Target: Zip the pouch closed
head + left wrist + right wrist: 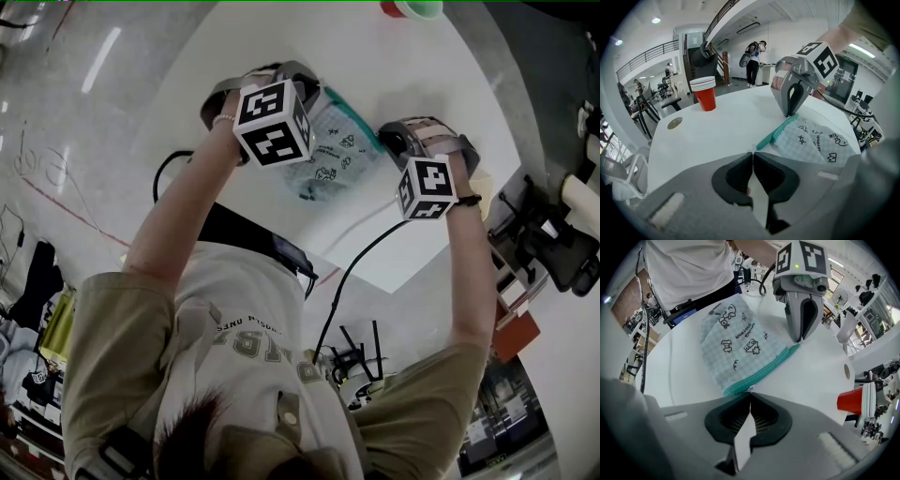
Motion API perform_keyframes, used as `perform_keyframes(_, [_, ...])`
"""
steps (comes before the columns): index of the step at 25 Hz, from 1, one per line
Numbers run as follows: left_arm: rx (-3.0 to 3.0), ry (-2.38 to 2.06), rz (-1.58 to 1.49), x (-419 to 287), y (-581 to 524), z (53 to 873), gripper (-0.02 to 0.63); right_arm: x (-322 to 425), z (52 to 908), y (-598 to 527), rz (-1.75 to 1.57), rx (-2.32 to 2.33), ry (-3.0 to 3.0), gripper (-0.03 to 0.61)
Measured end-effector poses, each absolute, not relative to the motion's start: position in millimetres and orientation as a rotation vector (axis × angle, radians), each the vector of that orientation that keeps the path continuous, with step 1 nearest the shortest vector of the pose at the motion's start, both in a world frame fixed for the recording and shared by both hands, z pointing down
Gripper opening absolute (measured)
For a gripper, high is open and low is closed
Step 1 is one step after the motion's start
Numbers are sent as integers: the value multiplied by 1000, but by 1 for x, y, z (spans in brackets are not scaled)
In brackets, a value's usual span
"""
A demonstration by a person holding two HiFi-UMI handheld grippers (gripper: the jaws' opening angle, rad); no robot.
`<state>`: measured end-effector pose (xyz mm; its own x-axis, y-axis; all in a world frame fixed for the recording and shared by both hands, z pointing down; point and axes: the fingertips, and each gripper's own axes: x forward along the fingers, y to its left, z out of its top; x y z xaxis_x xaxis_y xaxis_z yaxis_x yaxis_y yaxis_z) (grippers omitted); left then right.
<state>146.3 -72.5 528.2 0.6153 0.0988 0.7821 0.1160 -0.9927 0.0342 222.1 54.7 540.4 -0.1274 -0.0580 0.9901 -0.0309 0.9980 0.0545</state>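
A pale checked pouch (336, 155) with small black drawings and a teal zipper band (352, 112) lies flat on the white table (441, 94). My left gripper (314, 94) is shut on the teal zipper tail (765, 140) that sticks out past the pouch (815, 140). My right gripper (386, 141) points straight down at the other end of the band. Its jaws are shut on the small metal zipper pull at the pouch's corner (733, 389). Each gripper shows in the other's view: the right gripper (790, 114) and the left gripper (799, 340), both with tips on the band.
A stack of red cups (707, 96) (853, 401) and a small round disc (675, 123) stand on the table beyond the pouch. A black cable (361, 253) runs over the table's near edge. Chairs and people are around the table.
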Motion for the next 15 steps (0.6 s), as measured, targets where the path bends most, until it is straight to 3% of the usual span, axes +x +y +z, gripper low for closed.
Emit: perform_keyframes(15, [-2810,-193,-1356,147,-72,529,25,231,541,73,24,92,-1685,6])
